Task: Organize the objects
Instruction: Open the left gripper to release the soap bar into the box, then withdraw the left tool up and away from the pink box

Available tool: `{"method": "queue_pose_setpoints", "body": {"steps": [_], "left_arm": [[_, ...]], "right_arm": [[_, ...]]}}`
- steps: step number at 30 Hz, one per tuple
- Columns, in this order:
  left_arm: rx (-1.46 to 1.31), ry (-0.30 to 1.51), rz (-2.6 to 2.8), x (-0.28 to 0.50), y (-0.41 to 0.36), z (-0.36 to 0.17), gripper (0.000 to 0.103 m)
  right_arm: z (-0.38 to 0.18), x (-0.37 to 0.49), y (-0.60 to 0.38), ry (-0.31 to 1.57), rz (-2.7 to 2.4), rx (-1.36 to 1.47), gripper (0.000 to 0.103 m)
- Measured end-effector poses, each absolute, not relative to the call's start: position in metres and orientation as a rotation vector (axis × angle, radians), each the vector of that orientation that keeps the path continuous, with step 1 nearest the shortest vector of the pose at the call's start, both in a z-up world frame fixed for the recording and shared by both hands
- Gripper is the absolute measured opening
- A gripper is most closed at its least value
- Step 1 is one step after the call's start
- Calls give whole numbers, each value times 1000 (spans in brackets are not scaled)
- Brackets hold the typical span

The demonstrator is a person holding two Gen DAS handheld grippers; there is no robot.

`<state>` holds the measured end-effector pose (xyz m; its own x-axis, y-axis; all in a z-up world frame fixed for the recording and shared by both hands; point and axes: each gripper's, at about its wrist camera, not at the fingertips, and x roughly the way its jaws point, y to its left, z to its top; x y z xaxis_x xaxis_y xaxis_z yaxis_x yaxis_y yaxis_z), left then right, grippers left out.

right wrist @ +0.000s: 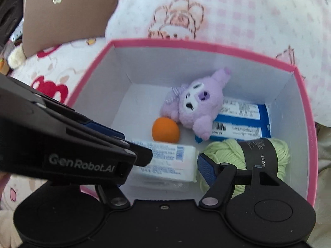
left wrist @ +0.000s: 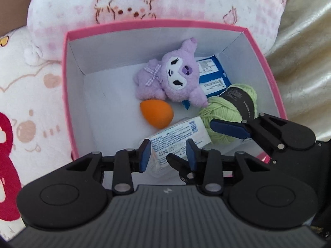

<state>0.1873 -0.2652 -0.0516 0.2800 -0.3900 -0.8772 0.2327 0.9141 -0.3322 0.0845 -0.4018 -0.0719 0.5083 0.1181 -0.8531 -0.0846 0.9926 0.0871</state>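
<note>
A pink box (left wrist: pixel 68 66) with a white inside holds a purple plush toy (left wrist: pixel 175 74), an orange egg-shaped sponge (left wrist: pixel 157 113), a blue and white packet (left wrist: pixel 213 76), a green yarn ball (left wrist: pixel 227 111) with a black label, and a white packet (left wrist: pixel 178 138). My left gripper (left wrist: pixel 168 155) is open, its pads either side of the white packet's near end. My right gripper (right wrist: pixel 163 163) is open above the white packet (right wrist: pixel 165 161), beside the yarn (right wrist: pixel 227 150); its left finger is hidden behind the left gripper. The box (right wrist: pixel 306 107), plush (right wrist: pixel 198 103) and sponge (right wrist: pixel 165 132) also show there.
The box sits on a pink and white patterned blanket (left wrist: pixel 31 103). A pink checked pillow (left wrist: pixel 165 0) lies behind the box. A brown cushion (right wrist: pixel 68 10) is at the far left. Shiny beige fabric (left wrist: pixel 306 62) lies to the right.
</note>
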Motion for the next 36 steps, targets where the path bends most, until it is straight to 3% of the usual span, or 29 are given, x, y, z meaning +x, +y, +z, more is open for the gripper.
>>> {"method": "queue_pose_setpoints", "body": {"steps": [11, 25, 36], "left_arm": [[-110, 1100, -435, 142, -224, 6, 41], [-28, 965, -371, 53, -166, 63, 41], [-101, 968, -309, 20, -119, 66, 52]], "right_arm": [[-30, 32, -391, 837, 180, 152, 75], [25, -16, -348, 805, 128, 129, 75], [42, -31, -307, 801, 98, 109, 75]]}}
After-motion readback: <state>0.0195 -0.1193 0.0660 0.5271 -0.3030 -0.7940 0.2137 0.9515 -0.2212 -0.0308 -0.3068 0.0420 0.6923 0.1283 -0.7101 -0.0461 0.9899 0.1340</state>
